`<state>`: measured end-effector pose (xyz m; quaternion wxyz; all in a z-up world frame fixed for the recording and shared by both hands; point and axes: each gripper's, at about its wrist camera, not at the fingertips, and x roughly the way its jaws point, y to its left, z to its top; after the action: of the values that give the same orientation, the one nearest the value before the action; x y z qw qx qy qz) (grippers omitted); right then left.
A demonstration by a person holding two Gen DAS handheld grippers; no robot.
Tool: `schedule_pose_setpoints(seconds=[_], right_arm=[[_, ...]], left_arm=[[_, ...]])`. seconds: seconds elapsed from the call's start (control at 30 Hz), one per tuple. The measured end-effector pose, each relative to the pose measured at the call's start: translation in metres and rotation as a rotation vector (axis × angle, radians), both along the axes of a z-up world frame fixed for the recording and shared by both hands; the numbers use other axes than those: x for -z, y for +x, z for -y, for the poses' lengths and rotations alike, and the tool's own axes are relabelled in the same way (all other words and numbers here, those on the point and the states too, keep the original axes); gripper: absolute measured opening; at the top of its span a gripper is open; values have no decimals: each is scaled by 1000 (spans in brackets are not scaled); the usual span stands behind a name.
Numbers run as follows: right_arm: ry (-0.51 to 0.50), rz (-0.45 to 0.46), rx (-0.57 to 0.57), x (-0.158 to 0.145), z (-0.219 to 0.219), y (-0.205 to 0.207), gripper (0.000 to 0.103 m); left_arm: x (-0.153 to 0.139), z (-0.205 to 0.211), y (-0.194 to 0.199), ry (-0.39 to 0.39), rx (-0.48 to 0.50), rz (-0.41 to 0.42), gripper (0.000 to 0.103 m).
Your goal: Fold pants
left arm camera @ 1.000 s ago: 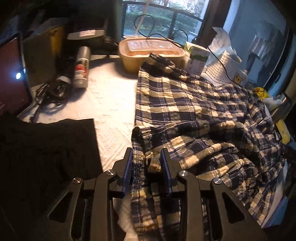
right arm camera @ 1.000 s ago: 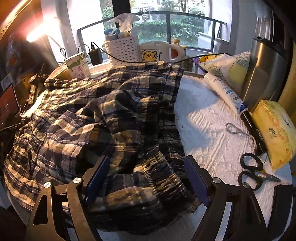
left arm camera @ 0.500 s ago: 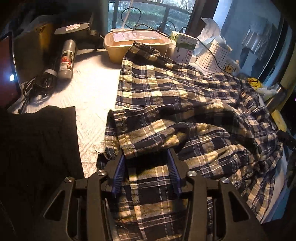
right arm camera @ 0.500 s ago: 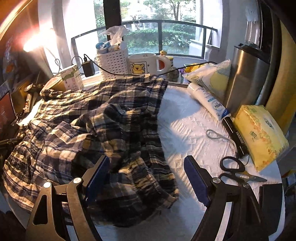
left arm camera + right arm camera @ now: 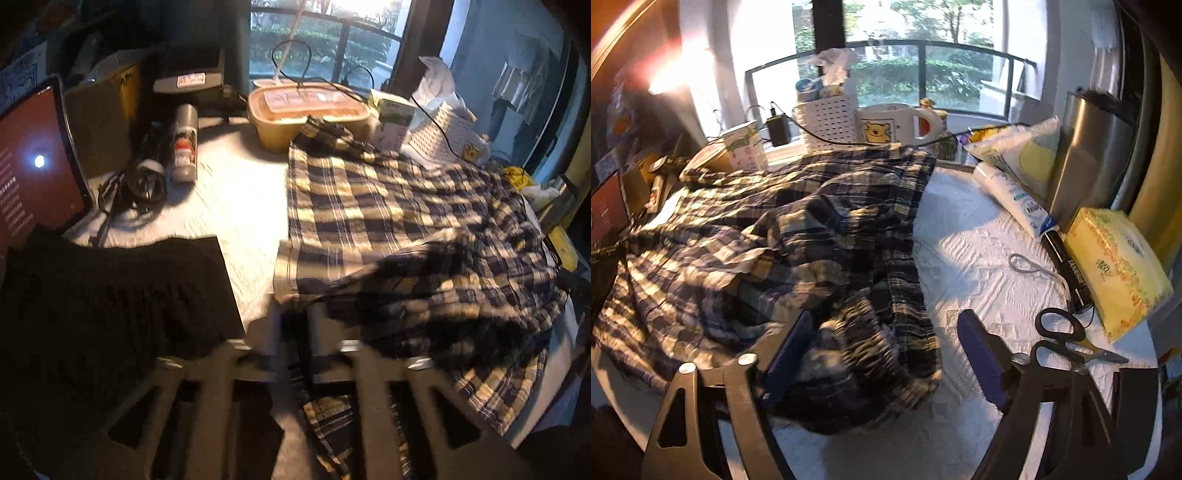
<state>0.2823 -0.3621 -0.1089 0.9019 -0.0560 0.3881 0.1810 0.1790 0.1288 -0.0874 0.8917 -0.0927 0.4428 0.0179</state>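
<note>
Plaid pants (image 5: 388, 206): spread rumpled across white tablecloth (image 5: 240, 199), near edge bunched.
Left gripper (image 5: 293, 325): fingers close together, pinching pants hem; view blurred.
Right gripper (image 5: 882, 354): fingers wide apart, released, straddling bunched waistband.
Black garment (image 5: 110, 295): left of pants.
Scissors (image 5: 1067, 339), tissue pack (image 5: 1115, 269): right of pants.

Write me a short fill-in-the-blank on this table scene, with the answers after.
1. The pants have a ___ pattern.
2. The right tool has its fingers spread ___.
3. The scissors have ___ handles.
4. The mug shows a cartoon ___.

Answers: plaid; open; black; bear
</note>
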Motion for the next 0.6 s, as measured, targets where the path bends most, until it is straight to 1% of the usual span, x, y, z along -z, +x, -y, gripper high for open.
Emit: schedule_pose_setpoints(seconds=[0.03,0.1,0.2,0.23,0.27,0.33,0.4,0.47,0.5,0.6], right_arm=[[-9,1,-12,-1,-1,-4,57],[-17,3,-31,-3,-3,-12,50],[-43,-29,-57,5,-6,-18,49],[-53,-43,-59,10,-7,-18,48],[-61,-46,-57,16,-7,-20,45],[-42,-39,-43,19,-6,-23,23],[-23,-36,-21,15,-6,-26,19],[-9,-11,-5,5,-7,-31,7],[1,1,2,0,-7,-34,6],[23,54,17,-21,-9,-45,6]], left_arm=[[0,2,-5,-5,4,4,60],[-1,7,-20,-34,25,23,61],[0,16,-40,-83,65,23,61],[3,20,-47,-99,86,17,61],[7,26,-56,-117,115,5,61],[17,38,-68,-130,168,-25,61],[27,51,-81,-117,210,-53,61],[33,59,-92,-88,238,-58,63],[33,61,-98,-83,239,-43,67],[33,62,-105,-98,212,-22,68]])
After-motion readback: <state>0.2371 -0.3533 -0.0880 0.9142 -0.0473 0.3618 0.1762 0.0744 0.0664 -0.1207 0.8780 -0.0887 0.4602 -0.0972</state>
